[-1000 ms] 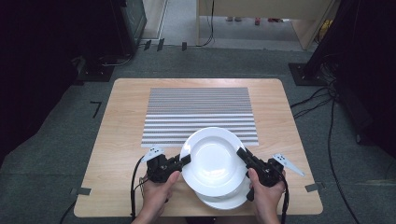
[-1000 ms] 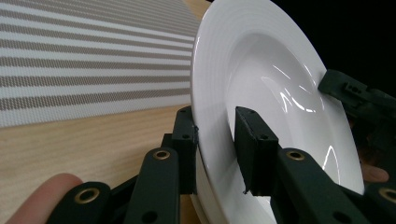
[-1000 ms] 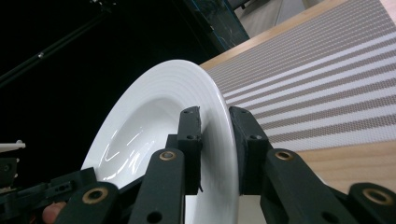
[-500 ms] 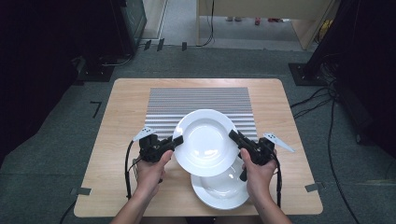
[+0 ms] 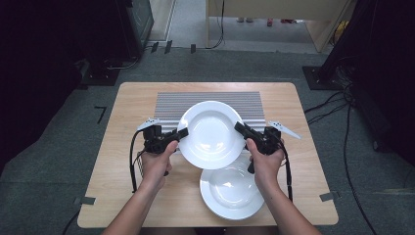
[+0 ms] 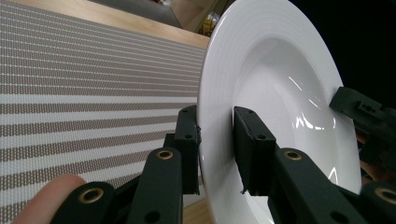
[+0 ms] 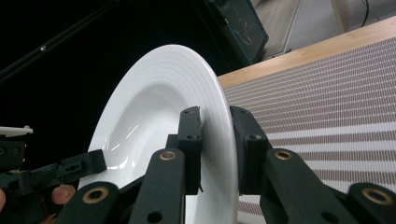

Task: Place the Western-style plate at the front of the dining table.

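A white deep plate (image 5: 211, 132) hangs level above the near edge of a striped placemat (image 5: 171, 105). My left gripper (image 5: 182, 133) is shut on its left rim and my right gripper (image 5: 239, 128) on its right rim. The left gripper view has the plate (image 6: 280, 84) edge-on between my left gripper (image 6: 215, 121) jaws, with the other gripper (image 6: 359, 107) at the far rim. In the right gripper view my right gripper (image 7: 215, 116) pinches the ribbed rim of the plate (image 7: 154, 93). A second white plate (image 5: 231, 191) lies on the table near the front edge.
The wooden table (image 5: 132, 98) has bare wood left and right of the placemat. Around it the grey floor carries cables and dark stands (image 5: 337, 63). Cables trail from both grippers along the person's hands.
The held plate has been lifted off the lower plate and carried away from the person, toward the placemat. Both grippers stayed shut on its rim and moved with it.
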Motion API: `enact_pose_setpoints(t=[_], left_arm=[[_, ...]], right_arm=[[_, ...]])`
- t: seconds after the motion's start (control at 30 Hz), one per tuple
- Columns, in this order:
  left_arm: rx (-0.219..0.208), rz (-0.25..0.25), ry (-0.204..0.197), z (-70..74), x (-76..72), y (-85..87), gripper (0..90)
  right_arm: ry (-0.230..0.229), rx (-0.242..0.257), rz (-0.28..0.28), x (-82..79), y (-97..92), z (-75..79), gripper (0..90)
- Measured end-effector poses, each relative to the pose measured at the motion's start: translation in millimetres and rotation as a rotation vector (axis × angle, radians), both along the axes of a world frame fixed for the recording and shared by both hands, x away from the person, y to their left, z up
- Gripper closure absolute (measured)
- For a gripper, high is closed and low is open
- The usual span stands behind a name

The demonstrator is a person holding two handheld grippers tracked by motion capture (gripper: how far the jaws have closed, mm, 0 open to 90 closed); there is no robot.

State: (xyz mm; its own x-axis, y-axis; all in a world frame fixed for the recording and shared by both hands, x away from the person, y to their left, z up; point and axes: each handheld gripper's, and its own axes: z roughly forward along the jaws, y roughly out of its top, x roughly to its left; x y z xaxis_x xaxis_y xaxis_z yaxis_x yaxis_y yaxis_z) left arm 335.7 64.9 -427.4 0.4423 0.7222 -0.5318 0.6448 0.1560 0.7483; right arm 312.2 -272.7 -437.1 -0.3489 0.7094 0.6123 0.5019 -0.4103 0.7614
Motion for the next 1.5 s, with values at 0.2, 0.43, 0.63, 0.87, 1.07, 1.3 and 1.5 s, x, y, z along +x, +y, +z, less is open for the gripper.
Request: enact_pose_setpoints(t=[0.2, 0.43, 0.63, 0.87, 1.07, 1.3, 1.5], left_arm=[[0.013, 0.013, 0.014, 0.0, 18.1, -0.5, 72.9], [0.021, 0.029, 0.034, -2.3, 38.2, -1.3, 73.2], [0.027, 0.047, 0.064, -6.2, 57.5, -2.9, 73.0], [0.039, 0.075, 0.106, -13.9, 82.8, -6.3, 73.7], [0.029, 0.090, 0.163, -26.5, 100.8, -3.0, 73.9], [-0.010, 0.102, 0.247, -45.5, 116.5, 0.8, 73.5], [-0.007, 0.127, 0.271, -53.3, 122.6, -3.2, 73.9]], right_arm=[[0.023, 0.006, 0.002, 18.1, 0.6, -2.4, 77.0], [0.055, -0.009, 0.025, 43.8, 0.4, -8.3, 76.3], [0.097, -0.019, 0.031, 65.0, 1.1, -11.8, 75.9], [0.151, -0.042, 0.008, 90.8, 2.9, -24.7, 73.5], [0.205, -0.028, 0.011, 110.7, 6.4, -39.6, 73.8], [0.243, -0.029, 0.014, 126.3, 8.9, -48.0, 75.0], [0.281, -0.061, -0.001, 136.9, 11.4, -59.4, 72.9]])
